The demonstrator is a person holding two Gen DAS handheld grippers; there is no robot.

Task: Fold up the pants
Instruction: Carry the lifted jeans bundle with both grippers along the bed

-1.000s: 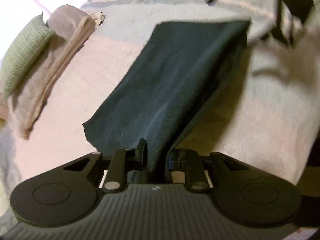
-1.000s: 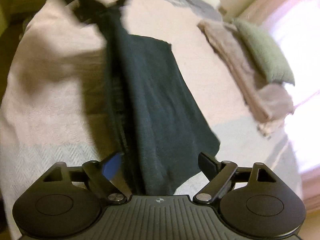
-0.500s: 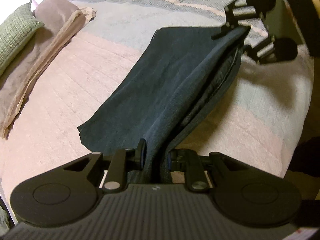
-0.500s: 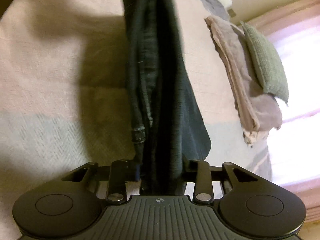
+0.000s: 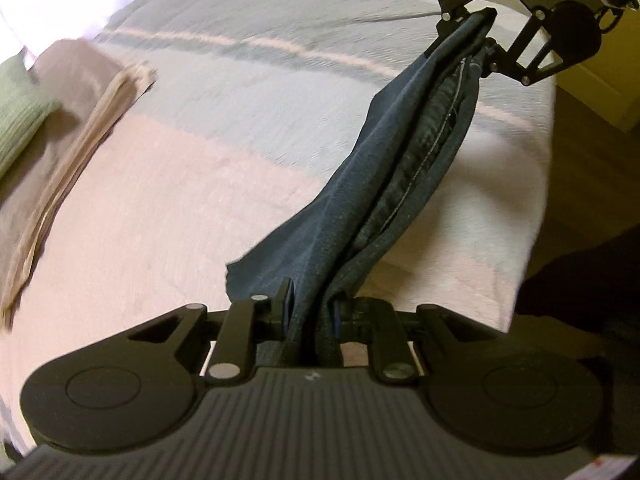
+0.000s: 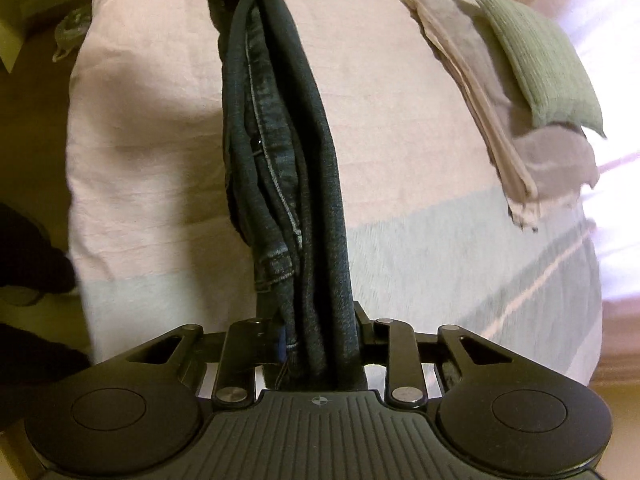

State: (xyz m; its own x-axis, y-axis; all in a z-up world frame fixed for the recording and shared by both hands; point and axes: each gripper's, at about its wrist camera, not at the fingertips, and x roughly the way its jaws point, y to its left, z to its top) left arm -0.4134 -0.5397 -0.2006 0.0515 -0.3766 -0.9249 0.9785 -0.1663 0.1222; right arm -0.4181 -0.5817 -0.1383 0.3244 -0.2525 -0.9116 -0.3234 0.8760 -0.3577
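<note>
I hold one pair of pants (image 5: 404, 160), dark denim, strung taut between my two grippers above the bed (image 5: 208, 184). My left gripper (image 5: 310, 312) points along the cloth toward the far corner of the bed, its jaws clamped on one end of the bunched fabric. My right gripper (image 6: 316, 336) faces back the opposite way along the same cloth, its jaws pinched on the other end, where a stitched hem and several folded layers show. From the left wrist view the right gripper appears at the far end of the pants, up over the bed's corner; from the right wrist view the left gripper sits at the top, over the bed's opposite edge. The pants hang clear of the bed between the two tools, gathered into a narrow rope of layers, one loose flap drooping toward the bed near my left gripper.

On the bed I count one green pillow (image 6: 544, 60), lying on one folded beige-grey blanket (image 6: 480, 80) near the bed's window side. The bed cover has pink and pale blue-grey bands.
</note>
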